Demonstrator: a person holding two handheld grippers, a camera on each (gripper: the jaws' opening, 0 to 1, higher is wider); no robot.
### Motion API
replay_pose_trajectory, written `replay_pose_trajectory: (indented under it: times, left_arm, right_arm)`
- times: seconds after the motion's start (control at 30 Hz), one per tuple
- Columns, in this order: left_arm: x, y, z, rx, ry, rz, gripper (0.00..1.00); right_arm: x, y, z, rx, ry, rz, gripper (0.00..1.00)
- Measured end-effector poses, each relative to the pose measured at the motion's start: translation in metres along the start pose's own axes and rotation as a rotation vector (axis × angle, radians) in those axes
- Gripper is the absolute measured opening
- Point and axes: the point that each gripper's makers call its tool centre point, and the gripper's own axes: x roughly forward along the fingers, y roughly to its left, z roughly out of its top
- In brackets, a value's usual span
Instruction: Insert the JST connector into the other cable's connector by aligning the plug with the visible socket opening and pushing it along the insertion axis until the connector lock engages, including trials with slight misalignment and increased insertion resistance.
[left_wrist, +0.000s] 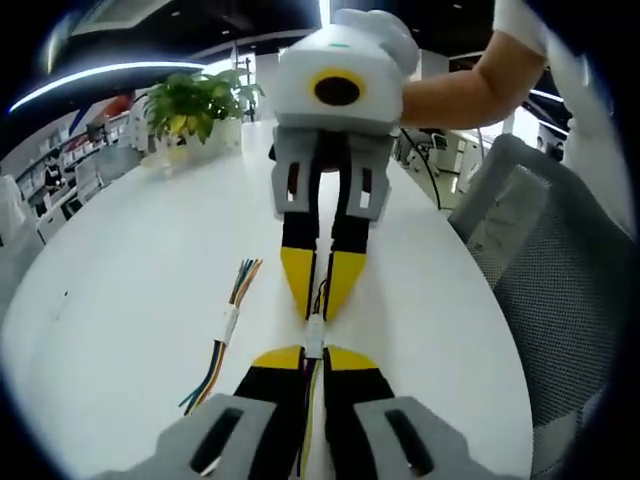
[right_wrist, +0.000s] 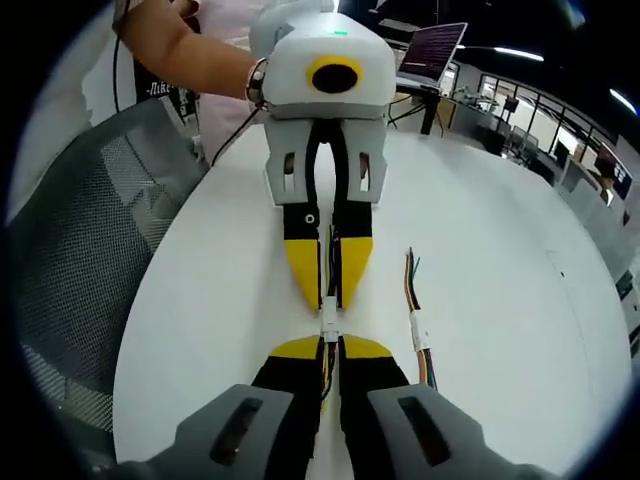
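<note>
- Facing each other nose to nose above the white tabletop (left_wrist: 120, 300), the two claws meet tip to tip, each pinching one half of the joint.
- Left claw (left_wrist: 312, 352): jaws drawn together on its cable, whose coloured wires run back between the yellow-tipped jaws in the left gripper view; in the right gripper view it appears as the claw (right_wrist: 330, 300) coming down from the top.
- Right claw (right_wrist: 331, 345): jaws likewise closed on the other cable; in the left gripper view it is the claw (left_wrist: 318, 305) entering from above, held by a person's hand (left_wrist: 380, 35).
- JST connector (left_wrist: 314, 335): a small white body seen in the narrow gap between the two pairs of tips, held clear of the surface or just above it; the right gripper view shows it as a white piece (right_wrist: 330, 326) in line with both claws.
- Progress (judged): plug and socket look aligned on one axis and at least partly seated, since the white parts read as one block; whether the lock has engaged is too small to tell. What remains is likely the final push, then release.
- Spare wire harness (left_wrist: 228, 330): a loose bundle with a white sleeve lies on the tabletop just beside the claws, untouched; it is seen again in the right gripper view (right_wrist: 418, 330).
- Potted plant (left_wrist: 195, 105): stands toward the far edge of the tabletop.
- Mesh chair (right_wrist: 90, 250): sits beside the tabletop's long edge.
</note>
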Motion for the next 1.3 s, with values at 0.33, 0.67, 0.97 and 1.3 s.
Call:
replay_pose_trajectory:
  times: [0.33,0.67,0.97,1.3]
  left_arm:
    - [0.001,0.019,0.003,-0.031,-0.04,0.019,0.0]
    - [0.007,0.03,0.0,-0.049,-0.054,0.021,0.0]
    - [0.011,0.037,-0.002,-0.055,-0.056,0.019,0.01]
    - [0.014,0.038,-0.004,-0.054,-0.058,0.012,0.01]
  right_arm:
    - [-0.003,-0.019,0.0,0.007,-0.02,-0.018,0.02]
    - [0.001,-0.03,-0.006,0.021,-0.03,-0.015,0.02]
    - [0.004,-0.035,-0.01,0.031,-0.034,-0.016,0.02]
    - [0.005,-0.037,-0.014,0.042,-0.035,-0.013,0.02]
